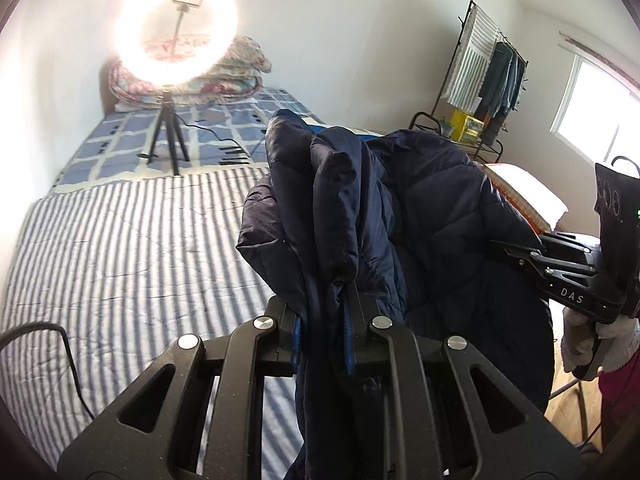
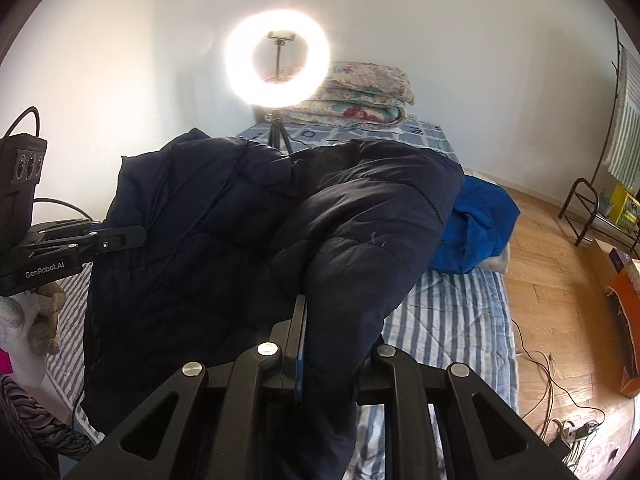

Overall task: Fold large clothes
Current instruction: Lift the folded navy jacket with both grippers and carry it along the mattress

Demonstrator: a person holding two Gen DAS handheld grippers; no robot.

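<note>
Hanging between both grippers above the striped bed (image 1: 120, 240): navy puffer jacket (image 2: 224, 240), quilted, slippery, bulky, bunched in soft ridges. Left gripper (image 1: 326, 300) clamped on a thick gathered edge; right gripper (image 2: 320, 320) clamped on another puffy fold. Judged early: nothing folded yet, garment lifted and slumped, no flat layers; spreading, sleeve tucks and halving all left. Beyond, crumpled blue cloth (image 2: 476, 228), glaring ring light (image 2: 278, 58) on tripod, stacked floral quilts (image 2: 364, 92), wooden floor (image 2: 560, 280).

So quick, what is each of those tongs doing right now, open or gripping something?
Left tongs: closed on the dark navy puffer jacket, holding it up above the striped bed.
Right tongs: closed on the same jacket.
</note>
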